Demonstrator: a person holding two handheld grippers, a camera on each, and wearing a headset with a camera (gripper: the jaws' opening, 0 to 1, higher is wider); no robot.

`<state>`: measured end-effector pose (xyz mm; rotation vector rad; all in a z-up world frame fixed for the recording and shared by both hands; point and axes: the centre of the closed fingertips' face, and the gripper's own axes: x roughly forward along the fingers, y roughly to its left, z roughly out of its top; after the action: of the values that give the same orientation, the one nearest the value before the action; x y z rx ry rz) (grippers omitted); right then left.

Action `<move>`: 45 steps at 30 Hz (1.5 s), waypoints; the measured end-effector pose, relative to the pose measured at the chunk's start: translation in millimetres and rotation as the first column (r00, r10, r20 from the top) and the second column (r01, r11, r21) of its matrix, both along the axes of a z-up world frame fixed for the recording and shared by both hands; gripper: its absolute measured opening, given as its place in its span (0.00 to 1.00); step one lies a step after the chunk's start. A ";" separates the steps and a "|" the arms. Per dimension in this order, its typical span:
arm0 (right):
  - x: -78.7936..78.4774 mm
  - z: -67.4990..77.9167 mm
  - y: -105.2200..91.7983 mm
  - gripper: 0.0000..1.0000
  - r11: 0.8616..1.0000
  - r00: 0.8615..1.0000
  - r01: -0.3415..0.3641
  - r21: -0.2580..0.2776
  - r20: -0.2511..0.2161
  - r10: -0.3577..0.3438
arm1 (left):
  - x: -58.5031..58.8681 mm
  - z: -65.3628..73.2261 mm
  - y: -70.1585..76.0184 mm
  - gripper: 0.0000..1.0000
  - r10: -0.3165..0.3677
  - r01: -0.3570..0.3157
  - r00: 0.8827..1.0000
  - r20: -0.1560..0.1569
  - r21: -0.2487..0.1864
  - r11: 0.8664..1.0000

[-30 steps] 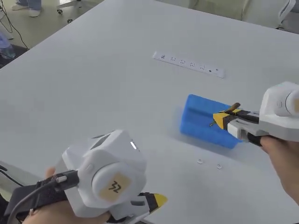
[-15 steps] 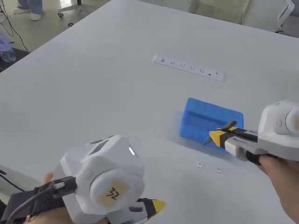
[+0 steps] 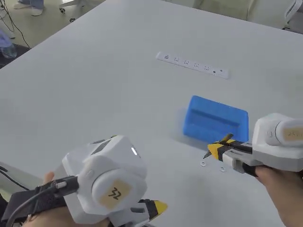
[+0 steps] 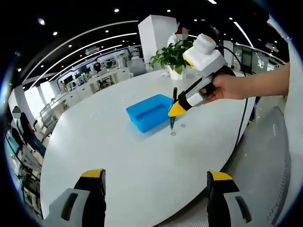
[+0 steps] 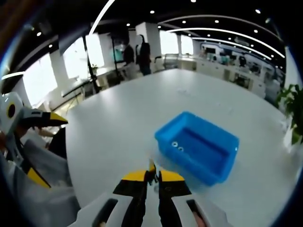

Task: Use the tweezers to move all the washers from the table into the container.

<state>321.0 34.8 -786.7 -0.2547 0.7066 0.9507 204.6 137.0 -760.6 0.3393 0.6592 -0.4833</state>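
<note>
The blue container [image 3: 218,119] sits on the white table [image 3: 94,85]; the right gripper view shows two washers [image 5: 177,146] lying inside it [image 5: 196,149]. Two more washers [image 3: 202,164] [image 3: 222,169] lie on the table just in front of the container. My right gripper [image 3: 213,150] is shut on dark tweezers [image 3: 227,138], whose tip points down just above the nearer washer [image 4: 173,134]. In its own view the right gripper's jaws [image 5: 151,177] are pressed together. My left gripper [image 3: 158,206] stays low at the near left, and in its own view it [image 4: 154,182] is open and holds nothing.
A white power strip [image 3: 191,65] lies on the table beyond the container. The table's near edge runs close under the left gripper. A potted plant [image 4: 173,56] stands past the far side of the table.
My right gripper has come back from over the container toward me and dropped lower, with the tweezers' tip now by the washers on the table. The left gripper has hardly moved.
</note>
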 end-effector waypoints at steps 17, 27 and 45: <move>-5.8 -16.4 -1.2 0.05 0.998 0.999 -0.017 -0.055 -0.034 0.015 | -0.4 -5.9 2.3 0.90 0.009 -0.009 1.000 -0.013 0.005 1.000; -2.4 -23.0 -3.4 0.05 0.998 0.999 -0.019 -0.065 -0.034 0.017 | -0.1 -7.5 4.1 0.89 0.006 -0.006 1.000 -0.017 0.015 1.000; 5.8 -27.5 -1.0 0.03 0.993 0.998 -0.041 -0.107 0.041 0.045 | 0.6 -5.0 4.2 0.89 0.006 -0.006 1.000 -0.010 0.015 1.000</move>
<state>326.9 33.9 -814.1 -0.3847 0.7147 0.9471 205.1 141.2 -765.6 0.3492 0.6735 -0.4745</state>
